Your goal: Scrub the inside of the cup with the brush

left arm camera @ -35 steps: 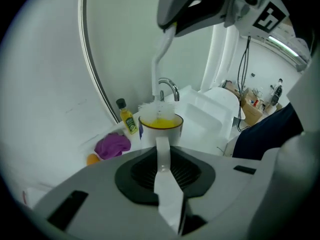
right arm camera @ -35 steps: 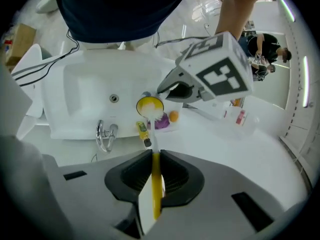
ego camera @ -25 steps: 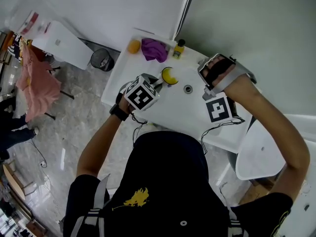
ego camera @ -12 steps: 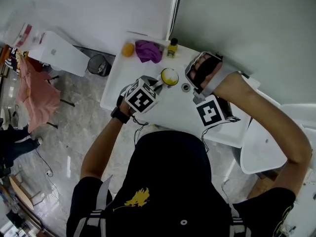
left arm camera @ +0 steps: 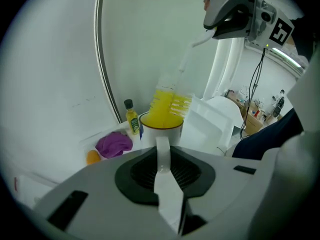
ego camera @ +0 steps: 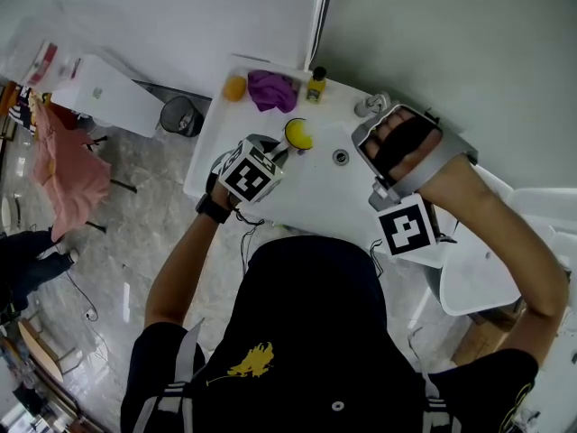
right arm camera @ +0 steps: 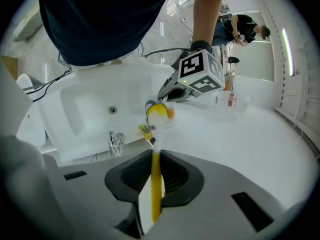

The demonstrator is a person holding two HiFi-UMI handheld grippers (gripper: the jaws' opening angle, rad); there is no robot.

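Left tool: my left gripper (left arm camera: 162, 156) has its jaws pinched on the handle of the white cup with a yellow inside (left arm camera: 169, 130).

Right tool: my right gripper (right arm camera: 154, 159) is clamped on the yellow stem of the long-handled brush with yellow bristles (left arm camera: 169, 105), which runs straight out between the jaws toward the cup.

Cup: it is held mouth-up just beside the white sink basin (right arm camera: 85, 109). I cannot tell whether its base rests on the counter.

Brush: the lower bristles sit inside the cup's mouth and the upper tuft stands above the rim. The head is only partly in.

Done: both grips are made and the brush has met the cup. I judge that I am in the scrubbing step itself.

Left: I would drive the head deeper, work the walls and the bottom, then draw the brush clear.

Unknown: I see no suds or dirt, so I cannot say how clean the inside is.

Nearby: a purple cloth (left arm camera: 114, 144) and a small yellow bottle with a black cap (left arm camera: 131, 119) stand behind the cup, untouched.
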